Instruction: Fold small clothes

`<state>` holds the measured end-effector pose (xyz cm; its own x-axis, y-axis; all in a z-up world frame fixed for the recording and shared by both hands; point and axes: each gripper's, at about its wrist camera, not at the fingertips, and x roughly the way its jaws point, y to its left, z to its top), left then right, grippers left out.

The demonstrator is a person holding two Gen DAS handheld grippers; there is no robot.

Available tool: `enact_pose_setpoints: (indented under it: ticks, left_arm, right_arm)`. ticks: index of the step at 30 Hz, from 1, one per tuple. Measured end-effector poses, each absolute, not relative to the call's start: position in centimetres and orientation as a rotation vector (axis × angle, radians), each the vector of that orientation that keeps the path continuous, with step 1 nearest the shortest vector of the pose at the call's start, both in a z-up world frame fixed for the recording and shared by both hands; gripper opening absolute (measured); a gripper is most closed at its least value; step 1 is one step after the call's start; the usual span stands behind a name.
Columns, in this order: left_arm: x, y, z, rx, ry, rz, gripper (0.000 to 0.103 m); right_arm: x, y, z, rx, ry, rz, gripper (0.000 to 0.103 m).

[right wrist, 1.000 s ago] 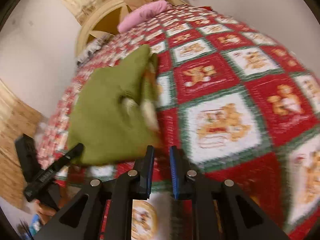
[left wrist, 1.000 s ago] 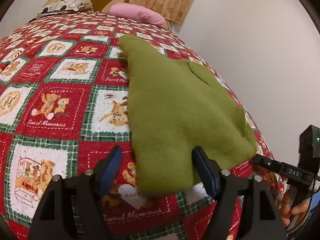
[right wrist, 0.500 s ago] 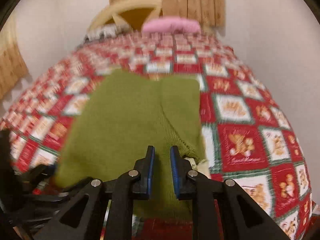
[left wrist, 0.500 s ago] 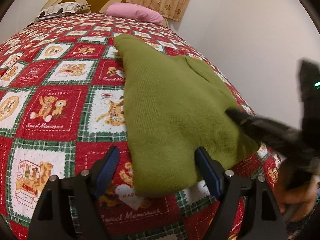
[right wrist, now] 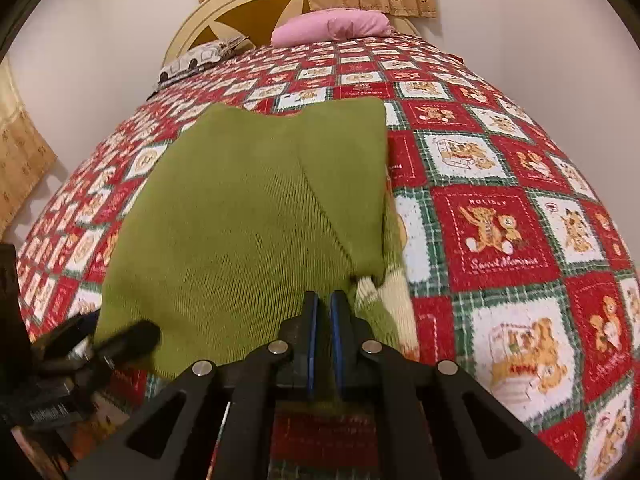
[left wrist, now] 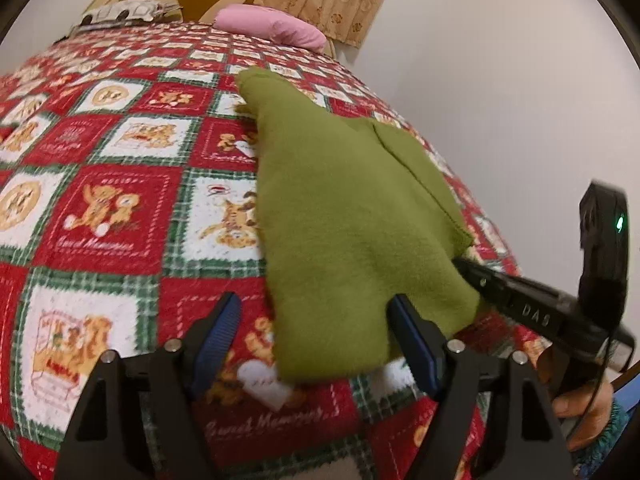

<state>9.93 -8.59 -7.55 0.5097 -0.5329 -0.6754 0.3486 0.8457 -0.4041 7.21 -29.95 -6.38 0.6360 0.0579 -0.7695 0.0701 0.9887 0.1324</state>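
Observation:
A green knit garment (left wrist: 340, 200) lies flat on the bed quilt (left wrist: 100, 216), with one flap folded over it. My left gripper (left wrist: 314, 304) is open, its fingers standing either side of the garment's near corner without pressing it. In the left wrist view my right gripper (left wrist: 460, 266) reaches in from the right to the garment's near right edge. In its own view the right gripper (right wrist: 322, 300) is shut, with the near edge of the green garment (right wrist: 240, 220) pinched between its pads. A cream part of the garment (right wrist: 384, 292) shows beside the fingers. The left gripper (right wrist: 116, 330) appears blurred at lower left.
A pink pillow (left wrist: 272, 30) and a patterned pillow (left wrist: 120, 10) lie at the headboard (right wrist: 240, 12). A white wall runs close along the bed's right side in the left wrist view. A hand (left wrist: 580, 408) holds the right gripper off the bed's near corner.
The right gripper swung round from the side to the garment's near edge and its jaws closed there. The left gripper stayed put and open.

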Motion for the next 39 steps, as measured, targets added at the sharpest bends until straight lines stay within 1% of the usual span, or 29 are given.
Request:
enact_pose_setpoints:
  ticks: [2,3,6,9,11,13,14,18,20,21,22,23,24,26,31,39]
  left_arm:
    - [9.7,-7.4,-6.8,-0.230,0.869,-0.544,0.079]
    - [9.7,-6.9,-6.2,-0.210,0.840,-0.526,0.079]
    - [10.8,-5.5,-3.6,-0.210,0.731,-0.488,0.079]
    - [13.1,-5.4,-2.0,-0.241,0.699,-0.469,0.079]
    - [15.0,-6.6,-1.4,-0.236,0.697,-0.480,0.079]
    - [16.7,-8.2,-1.4,-0.229,0.700,-0.485,0.079]
    - [17.4,-8.7,-1.5,-0.229,0.710,-0.492,0.079]
    - [20.2,-10.5,-3.0,-0.231,0.749,-0.438,0.079]
    - [20.9,-10.7,-4.1,-0.221,0.793,-0.405,0.079]
    - [21.4,-10.8,-5.0,-0.215,0.824,-0.384,0.079]
    - [21.6,-10.6,-6.1,-0.220,0.850,-0.378,0.081]
    - [21.7,-10.4,-6.9,-0.237,0.860,-0.380,0.082]
    - [21.8,-9.7,-7.9,-0.288,0.872,-0.389,0.087]
    - [21.8,-9.0,-8.0,-0.345,0.873,-0.403,0.087]
    - [21.1,-9.3,-8.0,-0.316,0.849,-0.402,0.088]
    - [21.5,-9.6,-8.0,-0.322,0.849,-0.407,0.089]
  right_arm:
    - [6.6,-29.9,-5.8,0.132,0.887,0.006,0.005]
    - [6.3,-30.0,-5.2,0.127,0.885,0.017,0.008]
    - [6.0,-31.0,-2.9,0.140,0.835,0.034,0.008]
    - [8.0,-32.4,-0.8,0.168,0.787,0.023,0.009]
    - [10.4,-33.0,-0.1,0.169,0.785,0.020,0.013]
    - [13.1,-33.5,-0.3,0.185,0.799,0.010,0.024]
    - [14.2,-33.6,-0.5,0.186,0.810,0.010,0.024]
    - [19.2,-33.4,-2.9,0.120,0.902,0.005,0.024]
    - [21.6,-33.4,-4.8,0.075,0.988,-0.034,0.020]
    - [22.4,-33.4,-5.4,0.075,0.997,-0.040,0.019]
    - [22.9,-33.4,-5.3,0.076,0.978,-0.038,0.016]
    - [23.5,-33.4,-5.2,0.076,0.977,-0.035,0.015]
    - [24.1,-33.4,-5.1,0.078,0.975,-0.034,0.014]
    - [25.4,-33.2,-5.4,0.061,0.968,-0.034,0.014]
    - [27.7,-33.2,-6.4,0.054,0.910,-0.049,0.014]
    - [29.0,-34.0,-6.7,0.098,0.904,-0.038,0.013]
